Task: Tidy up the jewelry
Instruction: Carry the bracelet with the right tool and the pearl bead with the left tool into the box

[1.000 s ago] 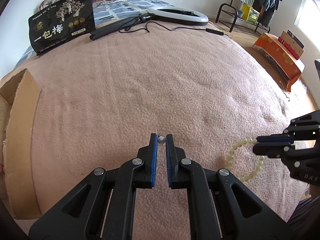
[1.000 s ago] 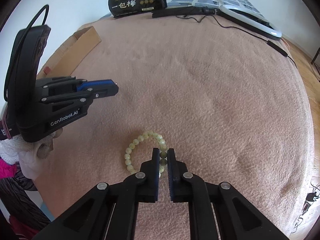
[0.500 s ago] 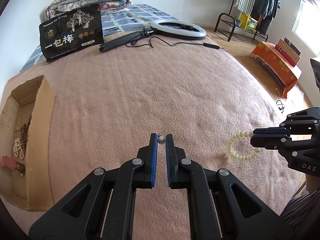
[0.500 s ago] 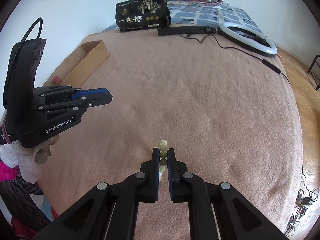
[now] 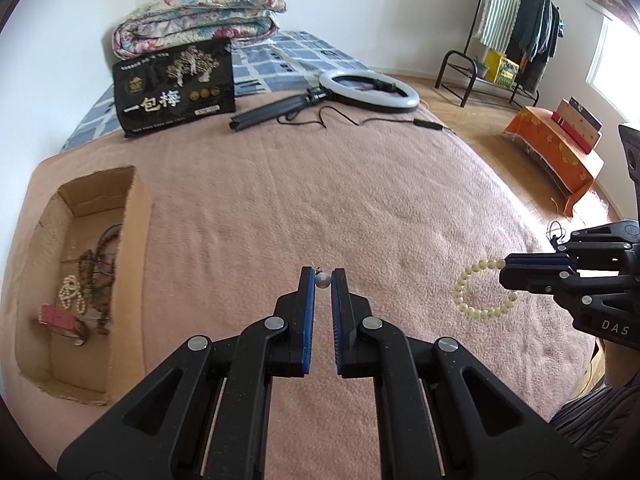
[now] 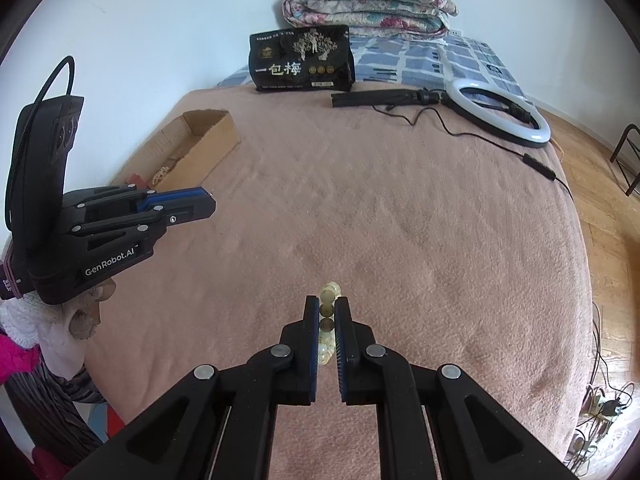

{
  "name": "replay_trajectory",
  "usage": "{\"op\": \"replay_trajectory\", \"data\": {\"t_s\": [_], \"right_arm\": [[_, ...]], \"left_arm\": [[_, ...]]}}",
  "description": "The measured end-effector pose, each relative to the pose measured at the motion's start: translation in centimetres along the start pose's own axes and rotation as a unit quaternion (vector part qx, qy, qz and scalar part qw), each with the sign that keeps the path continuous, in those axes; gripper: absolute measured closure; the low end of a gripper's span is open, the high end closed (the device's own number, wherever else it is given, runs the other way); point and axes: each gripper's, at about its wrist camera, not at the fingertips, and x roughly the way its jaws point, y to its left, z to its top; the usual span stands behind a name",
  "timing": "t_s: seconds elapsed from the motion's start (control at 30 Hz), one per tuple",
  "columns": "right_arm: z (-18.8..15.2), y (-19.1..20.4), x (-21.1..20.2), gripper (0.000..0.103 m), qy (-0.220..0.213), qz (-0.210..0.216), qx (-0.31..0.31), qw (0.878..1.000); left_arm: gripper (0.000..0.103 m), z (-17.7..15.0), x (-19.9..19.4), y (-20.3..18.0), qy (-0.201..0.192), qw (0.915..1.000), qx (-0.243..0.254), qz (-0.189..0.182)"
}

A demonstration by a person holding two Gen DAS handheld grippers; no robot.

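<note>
**Q:** Both loaded up?

**Me:** Yep. My left tool point(image 5: 323, 281) is clamped on a small round silver-grey pearl bead point(image 5: 323, 280), right at the tips, centre of the left wrist view. My right tool point(image 6: 328, 312) is clamped on a pale yellow-green beaded bracelet point(image 5: 482, 289), whose loop hangs free at right in that view.

**Q:** What worries you?

**Me:** The bead. It's round, barely pinched, so I reckon one wobble pops it onto the pink fuzzy bed blanket point(image 5: 360, 200). The bracelet could swing and snag the wall of the open brown cardboard box point(image 5: 130, 264) at left, which already holds other jewelry.
</note>
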Motion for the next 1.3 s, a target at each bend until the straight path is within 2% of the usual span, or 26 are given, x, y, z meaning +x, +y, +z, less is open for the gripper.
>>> {"op": "replay_trajectory", "data": {"t_s": [0.37,0.67,0.93,1.3], "right_arm": [[2.5,3.2,-1.7,0.098,-0.041,0.010,-0.004,0.999],[4.6,6.4,-1.3,0.098,-0.053,0.024,-0.018,0.998],[6.8,9.9,0.1,0.098,-0.059,0.047,-0.036,0.997],[9.6,15.1,2.8,0.098,-0.062,0.080,-0.063,0.993]], "left_arm": [[0.097,0.2,-4.5,2.4,-0.039,0.9990,-0.007,0.020],[0.097,0.2,-6.8,5.7,-0.054,0.9977,-0.023,0.033],[0.097,-0.3,-8.6,10.9,-0.062,0.9946,-0.060,0.057],[0.097,-2.4,-10.0,18.3,-0.060,0.9862,-0.122,0.095]]}}
